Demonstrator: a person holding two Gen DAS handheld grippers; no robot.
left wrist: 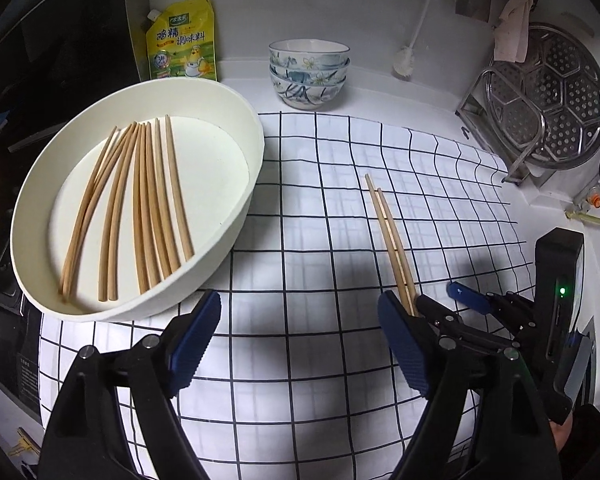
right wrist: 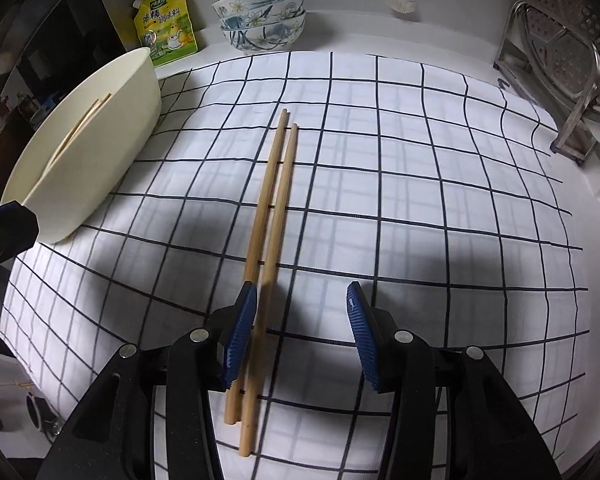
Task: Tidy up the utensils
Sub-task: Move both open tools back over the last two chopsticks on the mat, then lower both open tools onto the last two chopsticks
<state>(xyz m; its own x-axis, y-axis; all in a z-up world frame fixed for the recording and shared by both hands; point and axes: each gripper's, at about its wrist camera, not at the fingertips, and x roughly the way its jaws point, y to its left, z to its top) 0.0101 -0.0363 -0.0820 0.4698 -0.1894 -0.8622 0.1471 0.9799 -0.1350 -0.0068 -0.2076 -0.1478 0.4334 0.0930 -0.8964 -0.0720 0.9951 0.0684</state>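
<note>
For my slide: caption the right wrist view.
Right gripper, open, straddles two chopsticks lying on the checked cloth; cream basin at left.

worktop (left wrist: pixel 380 92): white, runs back to a white wall
cloth (right wrist: pixel 420 200): white with dark grid, spread flat on worktop
on cloth: cream oval tray (left wrist: pixel 244 184), left; two chopsticks (right wrist: pixel 276 200) side by side, centre
on bare worktop behind cloth: stacked floral bowls (left wrist: pixel 308 76), yellow seasoning pouch (left wrist: pixel 184 44)
right edge: metal rack (left wrist: pixel 500 128) holding perforated steamer plate (left wrist: pixel 568 96)
</note>
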